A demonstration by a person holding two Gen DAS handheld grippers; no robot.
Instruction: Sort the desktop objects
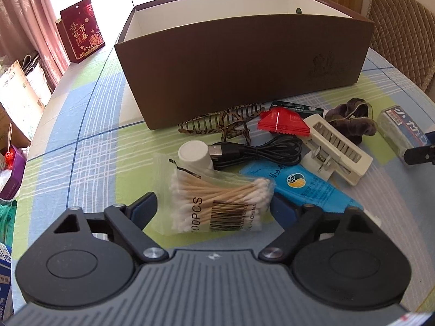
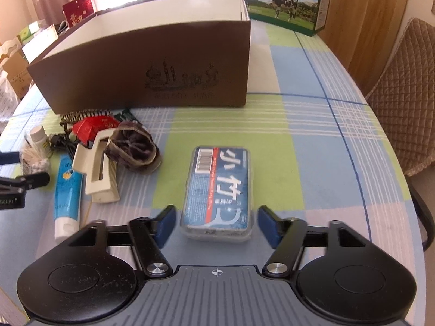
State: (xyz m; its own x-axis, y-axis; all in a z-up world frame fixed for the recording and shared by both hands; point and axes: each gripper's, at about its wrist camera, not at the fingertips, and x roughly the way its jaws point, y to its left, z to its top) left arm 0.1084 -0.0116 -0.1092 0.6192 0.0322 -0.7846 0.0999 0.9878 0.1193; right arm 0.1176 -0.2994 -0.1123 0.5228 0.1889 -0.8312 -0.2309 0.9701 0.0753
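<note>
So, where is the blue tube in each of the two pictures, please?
Left wrist view: the blue tube lies right of centre, partly under the bag of cotton swabs, in front of the black cable.
Right wrist view: the blue tube lies at the left, beside the cream clip.
Shared landmark: the brown box behind everything.

A matt brown cardboard box (image 1: 244, 68) stands on the desk's checked woven cloth (image 2: 312, 135). The cotton swabs (image 1: 217, 198) have wooden sticks inside a glossy clear plastic bag. The blue-labelled case (image 2: 220, 190) is shiny transparent plastic; the scrunchie (image 2: 133, 146) looks velvety.
</note>
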